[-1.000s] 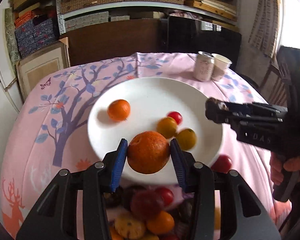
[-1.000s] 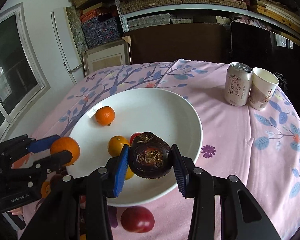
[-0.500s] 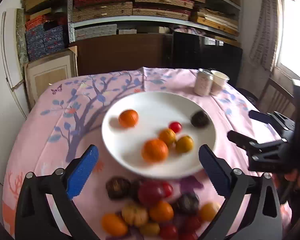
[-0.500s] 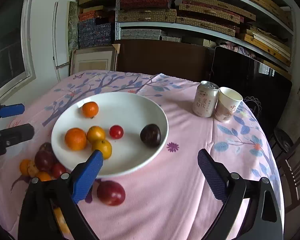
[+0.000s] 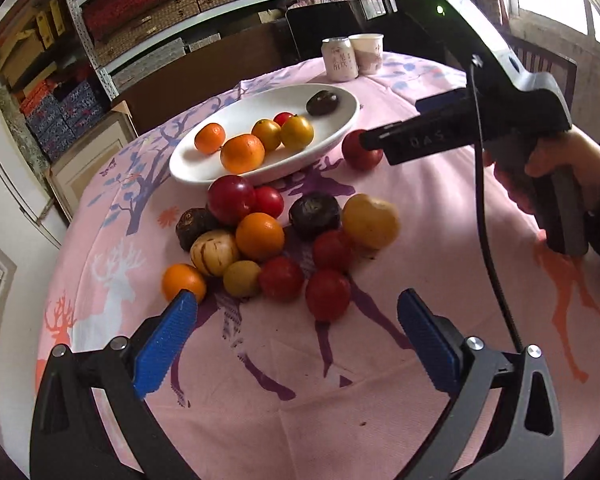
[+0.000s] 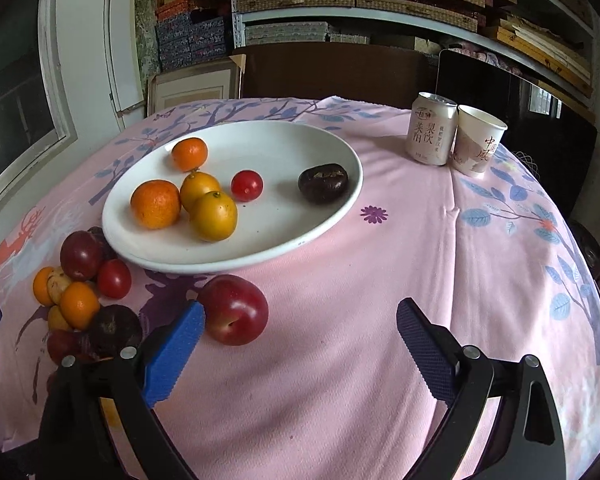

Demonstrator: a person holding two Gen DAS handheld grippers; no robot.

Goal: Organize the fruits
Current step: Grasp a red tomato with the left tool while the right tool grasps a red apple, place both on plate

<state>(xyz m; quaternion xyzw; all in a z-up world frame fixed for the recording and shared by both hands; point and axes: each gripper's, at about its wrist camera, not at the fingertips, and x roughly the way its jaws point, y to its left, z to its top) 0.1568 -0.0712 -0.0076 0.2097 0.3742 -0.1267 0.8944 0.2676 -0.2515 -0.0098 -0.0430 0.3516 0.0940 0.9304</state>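
Pink printed cloth covers the desk (image 6: 380, 280) — glossy white plate (image 6: 332, 216) holds six round fruits.
Left gripper (image 5: 298, 334) and right gripper (image 6: 298, 344): ribbed blue fingers now apart, empty; orange (image 6: 155, 203) and dark wrinkled fruit (image 6: 323, 182) released onto plate — loose fruit pile (image 5: 276, 240) beside it.

The plate (image 6: 332, 216) sits on the tablecloth (image 6: 380, 320) at table centre. In the plate: an orange (image 6: 155, 203) at the left, two kumquats (image 6: 213, 216) just beside it, a mandarin (image 6: 189, 154) behind, a cherry tomato (image 6: 247, 185) in the middle, a passion fruit (image 6: 323, 182) at the right. A plum (image 6: 233, 309) lies before the plate. A fruit pile (image 5: 284, 240) lies at its front-left. A can (image 6: 432, 129) and paper cup (image 6: 478, 140) stand touching, behind-right.
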